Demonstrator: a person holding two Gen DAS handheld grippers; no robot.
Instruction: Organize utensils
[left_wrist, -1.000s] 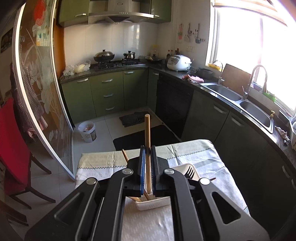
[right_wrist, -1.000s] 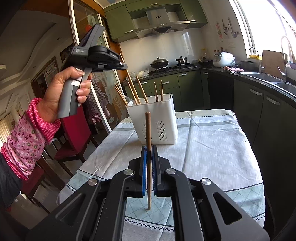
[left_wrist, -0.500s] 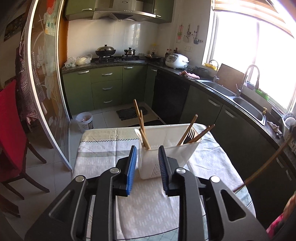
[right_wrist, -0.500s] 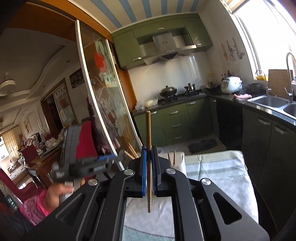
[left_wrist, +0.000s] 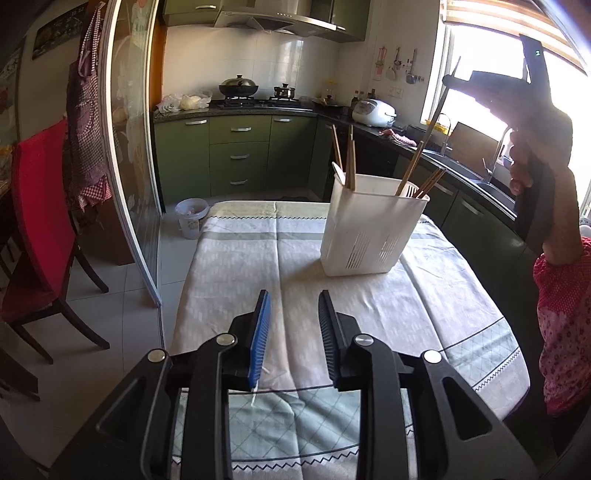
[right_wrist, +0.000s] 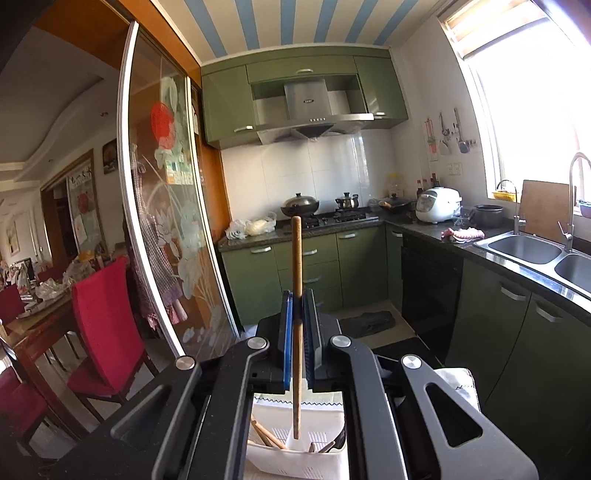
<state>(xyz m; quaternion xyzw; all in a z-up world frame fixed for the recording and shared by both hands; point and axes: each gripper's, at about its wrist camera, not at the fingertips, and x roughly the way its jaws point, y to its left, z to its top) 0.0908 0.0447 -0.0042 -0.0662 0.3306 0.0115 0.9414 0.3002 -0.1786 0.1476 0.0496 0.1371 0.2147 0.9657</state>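
Jaws: left gripper now empty, apart, back from holder; right gripper still clamping chopstick above it.

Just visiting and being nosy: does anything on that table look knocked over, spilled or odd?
Nothing stands out. The white utensil caddy stands upright on the tablecloth, chopsticks leaning inside. The right hand-held gripper holds one chopstick above the caddy.

No lettering can be read anywhere. The range hood carries a small badge, too blurred to make out.
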